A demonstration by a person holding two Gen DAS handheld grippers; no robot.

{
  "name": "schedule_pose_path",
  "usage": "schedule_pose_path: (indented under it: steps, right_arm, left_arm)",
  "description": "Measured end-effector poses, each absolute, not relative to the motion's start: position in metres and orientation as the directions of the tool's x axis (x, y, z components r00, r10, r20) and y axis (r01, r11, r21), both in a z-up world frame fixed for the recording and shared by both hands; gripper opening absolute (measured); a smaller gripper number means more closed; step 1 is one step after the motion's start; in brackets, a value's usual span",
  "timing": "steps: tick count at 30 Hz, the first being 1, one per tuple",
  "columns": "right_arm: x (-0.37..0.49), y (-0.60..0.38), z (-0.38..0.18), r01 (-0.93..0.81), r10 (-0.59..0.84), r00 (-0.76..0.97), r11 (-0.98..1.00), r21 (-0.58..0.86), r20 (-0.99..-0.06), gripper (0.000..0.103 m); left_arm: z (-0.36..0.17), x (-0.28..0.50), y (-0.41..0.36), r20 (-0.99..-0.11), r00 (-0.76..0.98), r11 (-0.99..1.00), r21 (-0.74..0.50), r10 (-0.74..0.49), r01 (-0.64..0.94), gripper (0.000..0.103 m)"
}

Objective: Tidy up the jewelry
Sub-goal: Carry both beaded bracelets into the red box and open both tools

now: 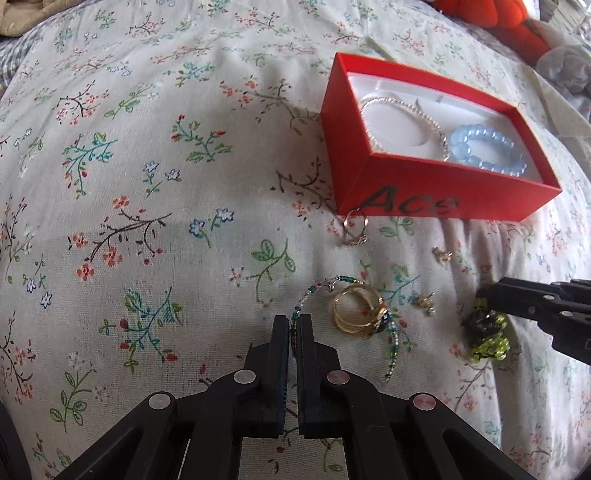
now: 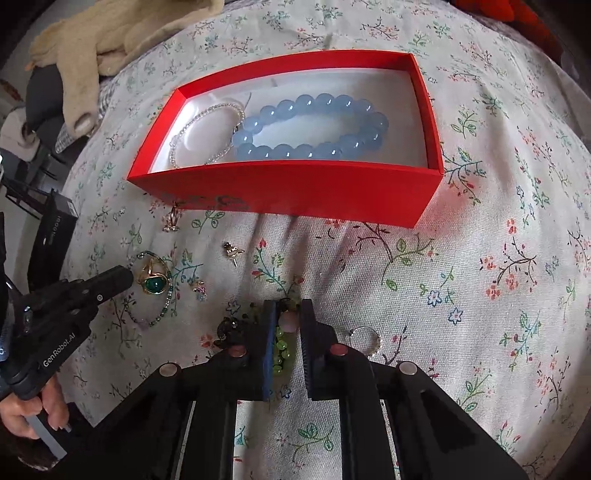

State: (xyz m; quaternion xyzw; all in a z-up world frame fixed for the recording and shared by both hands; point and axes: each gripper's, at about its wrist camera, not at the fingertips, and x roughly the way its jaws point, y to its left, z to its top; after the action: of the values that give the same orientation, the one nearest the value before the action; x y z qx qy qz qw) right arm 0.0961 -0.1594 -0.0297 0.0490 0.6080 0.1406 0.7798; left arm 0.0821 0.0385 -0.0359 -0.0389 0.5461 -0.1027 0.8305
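Observation:
A red box (image 1: pixel 436 192) (image 2: pixel 295 188) holds a blue bead bracelet (image 1: pixel 487 147) (image 2: pixel 310 125) and a clear bead bracelet (image 1: pixel 406 118) (image 2: pixel 207 133). My left gripper (image 1: pixel 294 323) is shut on a thin green beaded chain (image 1: pixel 317 291), which lies around a gold ring with a green stone (image 1: pixel 360 314) (image 2: pixel 154 282). My right gripper (image 2: pixel 289 308) is shut on a green and black beaded piece (image 2: pixel 282 345) (image 1: pixel 487 336) on the cloth. It also shows in the left wrist view (image 1: pixel 487 299).
On the floral cloth (image 1: pixel 147 184) lie a gold ring (image 1: pixel 355 229) (image 2: pixel 171 221), small gold earrings (image 1: pixel 442 254) (image 2: pixel 233 252) (image 1: pixel 424 301), and a clear ring (image 2: pixel 365 341) beside my right gripper. A beige plush (image 2: pixel 110 40) lies far left, an orange one (image 1: pixel 491 18) far right.

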Motion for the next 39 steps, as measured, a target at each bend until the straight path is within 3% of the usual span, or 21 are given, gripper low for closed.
schedule_pose_path:
  steps: [21,39]
  right_arm:
    - [0.073,-0.156,0.058,-0.258,0.396,0.37,0.913,0.316,-0.84,0.011]
    - [0.112,-0.206,0.098,-0.121,0.383,0.534,0.917,0.38,-0.754,0.011]
  left_arm:
    - [0.026,0.077,0.025,-0.804,0.505,0.949,-0.271,-0.314,0.159,0.0]
    - [0.059,0.114,0.003,-0.678,0.582,0.882,-0.441,-0.449,0.167,0.0]
